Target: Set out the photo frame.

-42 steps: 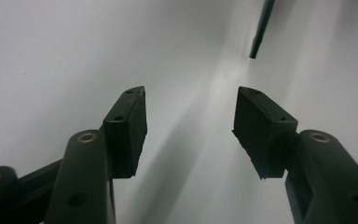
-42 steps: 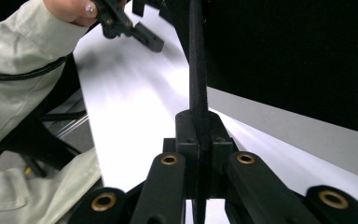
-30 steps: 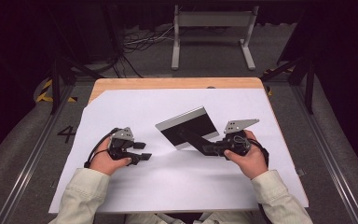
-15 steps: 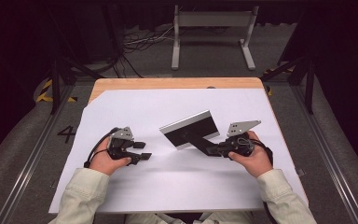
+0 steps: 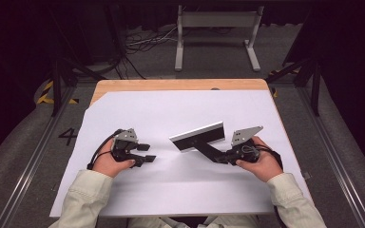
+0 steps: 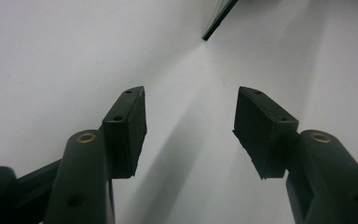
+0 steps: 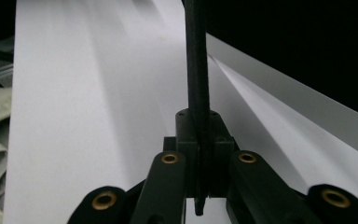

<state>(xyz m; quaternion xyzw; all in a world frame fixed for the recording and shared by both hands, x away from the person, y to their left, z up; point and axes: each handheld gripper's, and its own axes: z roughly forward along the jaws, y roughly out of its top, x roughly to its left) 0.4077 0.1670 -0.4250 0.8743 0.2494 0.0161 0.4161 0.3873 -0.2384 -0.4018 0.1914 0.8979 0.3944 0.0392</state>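
Note:
A thin flat panel (image 5: 197, 137) with a pale face and black edge stands tilted above the white sheet, near the table's middle. My right gripper (image 5: 210, 152) is shut on its lower right edge. In the right gripper view the panel's black edge (image 7: 196, 70) runs straight up from between the pressed pads (image 7: 189, 140), its pale face (image 7: 289, 105) slanting off to the right. My left gripper (image 5: 148, 154) rests low on the sheet at the left, open, pointing toward the panel. Nothing lies between its pads (image 6: 128, 121), and the panel's dark corner (image 6: 218, 21) shows farther off.
A white paper sheet (image 5: 180, 185) covers most of the wooden table (image 5: 171, 84). A small dark object (image 5: 215, 88) lies at the far edge. Beyond the table are a grey metal stand (image 5: 216, 28) and cables (image 5: 142, 42) on the floor. Floor rails (image 5: 342, 156) run along both sides.
The panel in the right gripper has tipped, showing a narrower face from above, and the right hand has shifted slightly right. The left hand has stayed put.

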